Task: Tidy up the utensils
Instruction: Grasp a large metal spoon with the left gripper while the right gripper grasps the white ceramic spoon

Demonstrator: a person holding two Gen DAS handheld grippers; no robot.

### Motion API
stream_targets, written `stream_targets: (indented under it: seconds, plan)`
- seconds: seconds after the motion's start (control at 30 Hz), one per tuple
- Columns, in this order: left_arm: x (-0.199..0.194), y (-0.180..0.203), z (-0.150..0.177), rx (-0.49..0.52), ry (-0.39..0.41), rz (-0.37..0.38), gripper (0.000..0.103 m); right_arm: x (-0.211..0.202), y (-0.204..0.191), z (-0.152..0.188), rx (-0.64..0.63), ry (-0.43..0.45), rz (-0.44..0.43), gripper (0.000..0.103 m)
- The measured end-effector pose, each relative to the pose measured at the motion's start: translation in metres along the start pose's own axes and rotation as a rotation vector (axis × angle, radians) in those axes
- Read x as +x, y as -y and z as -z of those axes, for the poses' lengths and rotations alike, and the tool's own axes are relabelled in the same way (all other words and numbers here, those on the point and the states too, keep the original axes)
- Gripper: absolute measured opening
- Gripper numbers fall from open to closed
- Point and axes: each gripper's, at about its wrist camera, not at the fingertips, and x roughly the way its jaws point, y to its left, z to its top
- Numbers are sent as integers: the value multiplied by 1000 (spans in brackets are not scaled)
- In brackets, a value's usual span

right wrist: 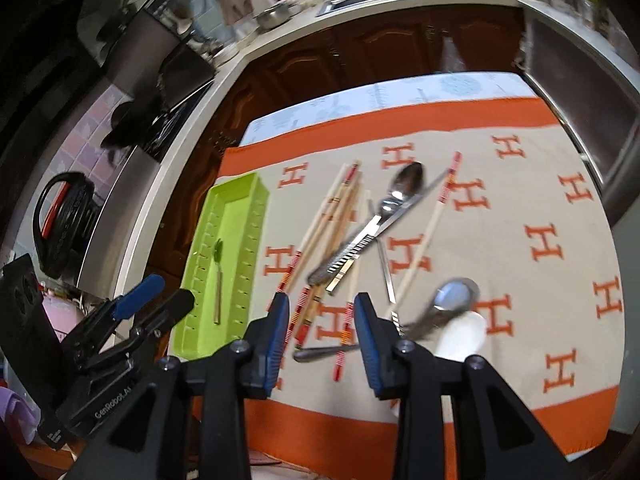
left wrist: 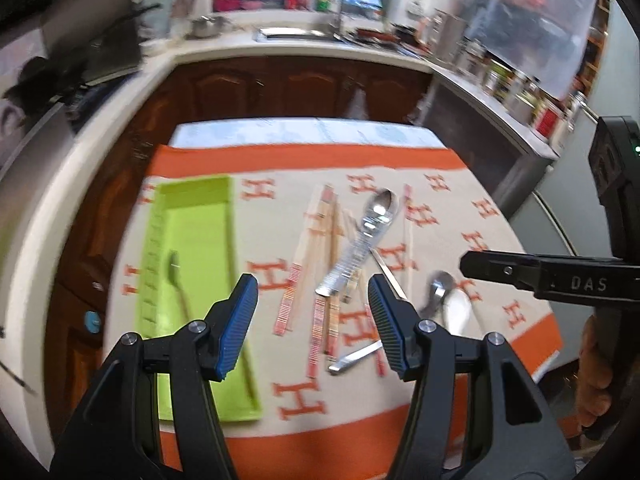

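Observation:
A lime-green tray (left wrist: 192, 186) (right wrist: 240, 196) lies on the left of the cloth, with one small spoon (left wrist: 176, 276) (right wrist: 218, 272) inside. In the middle sits a heap of wooden chopsticks (left wrist: 316, 240) (right wrist: 336, 216), crossed by a large metal spoon (left wrist: 376, 212) (right wrist: 404, 184). A second metal spoon (left wrist: 440, 288) (right wrist: 452, 296) and a white spoon (left wrist: 458, 312) (right wrist: 460, 336) lie to the right, blurred. My left gripper (left wrist: 312, 292) (right wrist: 160, 300) hovers open between tray and heap, holding nothing. My right gripper (right wrist: 320, 308) (left wrist: 480, 268) is open above the heap's near end.
The table carries a beige cloth (left wrist: 304, 396) with orange border and H pattern. Beyond it run dark wooden cabinets (left wrist: 280, 88), a counter with a sink (left wrist: 296, 34) and jars (left wrist: 516, 88) on the right. A black kettle (right wrist: 60, 224) stands left. A hand (left wrist: 596, 368) holds the right gripper.

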Motion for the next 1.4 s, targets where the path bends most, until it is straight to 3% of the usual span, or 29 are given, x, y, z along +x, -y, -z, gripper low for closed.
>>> stream_targets:
  seconds: [0.3, 0.5, 0.8, 0.9, 1.03, 1.4]
  plan:
    - [36, 58, 14, 124, -88, 104, 55, 1, 66, 25, 134, -22, 27, 34]
    - [80, 85, 23, 197, -180, 122, 55, 24, 109, 41, 225, -77, 42, 34]
    - [144, 121, 23, 288, -253, 204, 54, 51, 148, 54, 312, -118, 31, 34]
    - [159, 132, 21, 321, -272, 207, 49, 54, 157, 54, 332, -117, 21, 34]
    - [181, 140, 18, 318, -326, 223, 35, 53, 162, 56, 339, -104, 3, 34]
    - [218, 157, 19, 309, -424, 274, 22, 54, 166, 55, 345, -98, -20, 34]
